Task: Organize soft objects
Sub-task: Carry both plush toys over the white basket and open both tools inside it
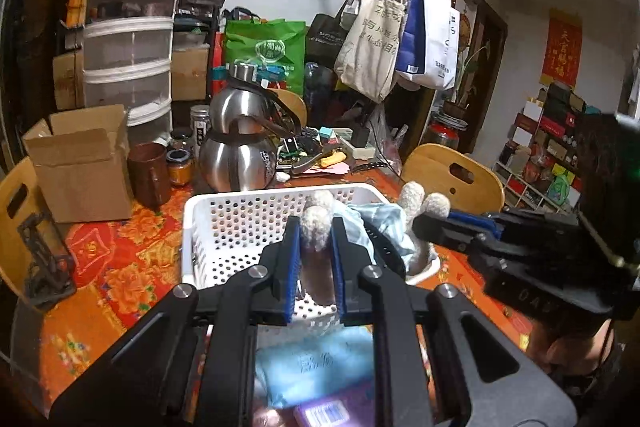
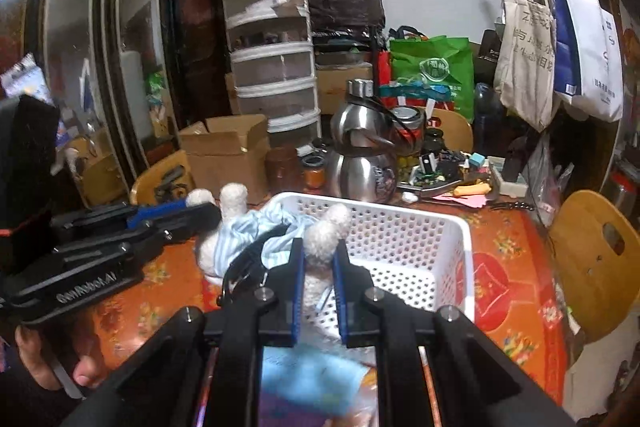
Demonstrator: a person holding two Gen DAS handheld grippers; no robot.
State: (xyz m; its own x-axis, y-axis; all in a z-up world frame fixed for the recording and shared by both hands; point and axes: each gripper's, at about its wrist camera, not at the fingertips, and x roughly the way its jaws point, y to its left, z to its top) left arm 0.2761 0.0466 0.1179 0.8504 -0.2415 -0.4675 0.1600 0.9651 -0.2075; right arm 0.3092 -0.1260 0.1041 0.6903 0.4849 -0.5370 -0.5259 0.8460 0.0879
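Both grippers are clamped on the same plush toy (image 1: 412, 199), a fuzzy cream-white thing in a pale blue striped shirt, and it hangs over the white basket (image 1: 224, 223) on the table (image 1: 120, 259). The left gripper (image 1: 316, 227) has its blue pads squeezed tight on 1 fuzzy limb, and from its own camera the rest of the toy drapes off toward the basket's right rim. The right gripper (image 2: 318, 247) is pinched the same way on another fuzzy limb, with the shirt bunched just left of its jaws. In the right view the left gripper (image 2: 200, 203) comes in from the left side with 2 fuzzy white tips poking up at its end, and a hand (image 2: 40, 359) is wrapped around its handle low at the edge. The basket looks mostly bare inside, as far as the perforated floor shows. Right behind it stands a steel kettle (image 1: 240, 143), with a brown jar (image 1: 150, 173) and an open cardboard box (image 1: 80, 163) off to the left of that. A light blue cloth (image 1: 316, 367) lies blurred under the gripper frames, nearest the cameras. Tote bags (image 1: 384, 43) hang from a rack in the back.
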